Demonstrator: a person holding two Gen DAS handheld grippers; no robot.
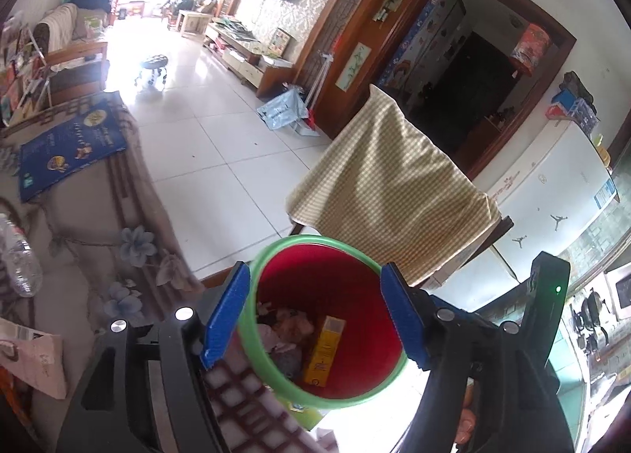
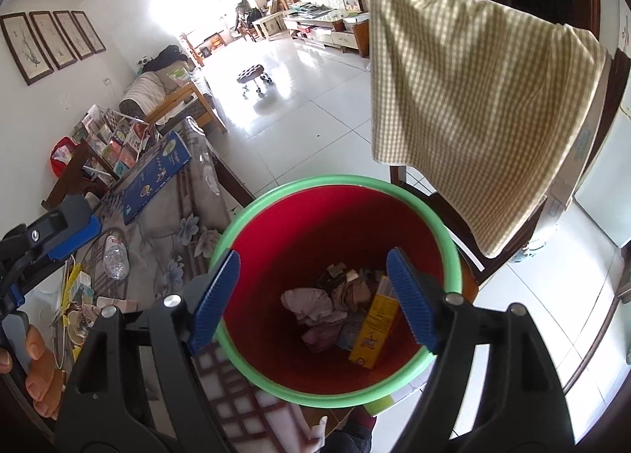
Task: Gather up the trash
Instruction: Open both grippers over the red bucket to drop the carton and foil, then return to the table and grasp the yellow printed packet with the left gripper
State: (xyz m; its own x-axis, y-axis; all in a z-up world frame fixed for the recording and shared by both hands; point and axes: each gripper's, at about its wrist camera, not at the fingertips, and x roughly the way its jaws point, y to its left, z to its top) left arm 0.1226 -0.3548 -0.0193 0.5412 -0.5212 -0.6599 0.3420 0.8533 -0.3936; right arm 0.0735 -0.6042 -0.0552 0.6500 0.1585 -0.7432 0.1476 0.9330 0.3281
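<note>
Drop-off step, judged near its end: right tongs (image 2: 311,299) and left tongs (image 1: 313,317) both apart and empty over red bin (image 2: 276,224) beside surface (image 2: 173,224), yellow box (image 2: 372,328) and crumpled paper (image 2: 311,305) inside; next, reach for plastic bottle (image 2: 116,255).

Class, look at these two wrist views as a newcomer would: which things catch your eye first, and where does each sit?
The red bin with a green rim dominates both views, standing beside the cloth-covered table, with a yellow box and crumpled paper at its bottom. Behind it a checked cloth hangs over a chair back. The right hand-held gripper hovers open over the bin.
</note>
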